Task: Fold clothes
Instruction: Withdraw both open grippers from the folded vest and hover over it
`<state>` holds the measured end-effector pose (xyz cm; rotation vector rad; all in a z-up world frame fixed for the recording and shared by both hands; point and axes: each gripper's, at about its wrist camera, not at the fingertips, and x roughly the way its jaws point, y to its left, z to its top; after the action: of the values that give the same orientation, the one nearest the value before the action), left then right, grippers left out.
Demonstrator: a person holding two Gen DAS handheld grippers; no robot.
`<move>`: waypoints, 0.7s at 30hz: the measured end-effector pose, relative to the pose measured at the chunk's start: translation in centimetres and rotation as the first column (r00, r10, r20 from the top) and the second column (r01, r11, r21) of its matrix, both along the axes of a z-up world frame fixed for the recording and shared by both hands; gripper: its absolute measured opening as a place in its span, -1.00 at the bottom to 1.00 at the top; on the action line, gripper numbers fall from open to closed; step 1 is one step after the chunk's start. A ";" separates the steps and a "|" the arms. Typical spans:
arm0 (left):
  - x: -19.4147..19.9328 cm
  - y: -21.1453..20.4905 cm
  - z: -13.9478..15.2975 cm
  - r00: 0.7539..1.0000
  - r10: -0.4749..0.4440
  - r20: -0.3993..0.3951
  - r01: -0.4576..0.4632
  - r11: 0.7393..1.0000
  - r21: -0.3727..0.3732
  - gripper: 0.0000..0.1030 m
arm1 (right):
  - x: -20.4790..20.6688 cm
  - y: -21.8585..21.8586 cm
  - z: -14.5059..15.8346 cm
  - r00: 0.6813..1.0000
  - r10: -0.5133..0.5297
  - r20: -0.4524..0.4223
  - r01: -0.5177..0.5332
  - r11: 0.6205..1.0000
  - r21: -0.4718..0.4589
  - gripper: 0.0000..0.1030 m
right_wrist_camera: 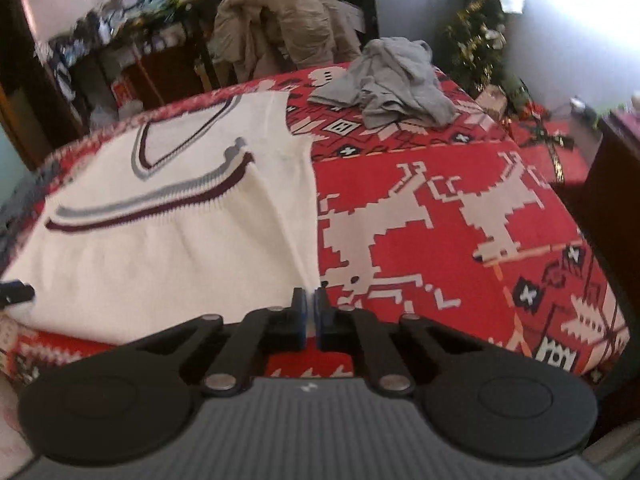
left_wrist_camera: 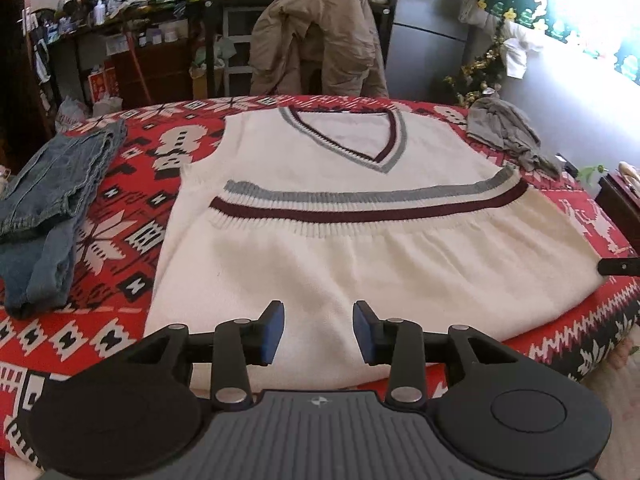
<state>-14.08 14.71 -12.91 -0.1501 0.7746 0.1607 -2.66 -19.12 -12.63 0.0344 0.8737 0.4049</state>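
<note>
While your left tool [left_wrist_camera: 318,330] hovers wide open above the white vest [left_wrist_camera: 360,240], your right tool [right_wrist_camera: 311,314] pinches its edge.
Half-folded, the vest lies on the red-patterned bench [right_wrist_camera: 440,220].

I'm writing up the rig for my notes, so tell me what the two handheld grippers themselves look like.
Both match. The left gripper and the right gripper each have black linkage arms with silver pivot pins, blue pads on the fingers, two round black discs, and a grey ribbed body bearing a small white emblem. No cables or sleeves show.
</note>
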 end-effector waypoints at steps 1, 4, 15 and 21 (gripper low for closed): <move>0.0 -0.1 0.1 1.000 -0.006 0.002 0.006 1.000 0.002 -0.27 | 0.2 -0.2 -0.3 1.000 -0.007 -0.013 0.007 1.000 0.011 -0.93; 0.2 -0.4 0.1 1.000 -0.024 0.003 0.024 1.000 -0.009 -0.27 | 0.6 -0.3 -1.1 0.999 -0.014 -0.036 0.014 1.000 0.010 -0.92; 1.5 -2.1 0.3 0.995 -0.093 0.024 0.095 0.994 -0.052 -0.35 | -2.1 2.2 2.3 0.995 -0.043 0.092 0.050 0.996 -0.070 -0.56; 3.6 -3.5 -0.8 0.992 -0.123 0.028 0.126 0.986 -0.106 -0.41 | -3.8 10.3 1.9 0.984 0.121 0.129 -0.118 0.993 -0.026 -0.56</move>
<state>-10.48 11.25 -13.71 -0.2043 0.7690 -0.0013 -6.50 -8.85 -10.73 -0.0609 0.7522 0.5060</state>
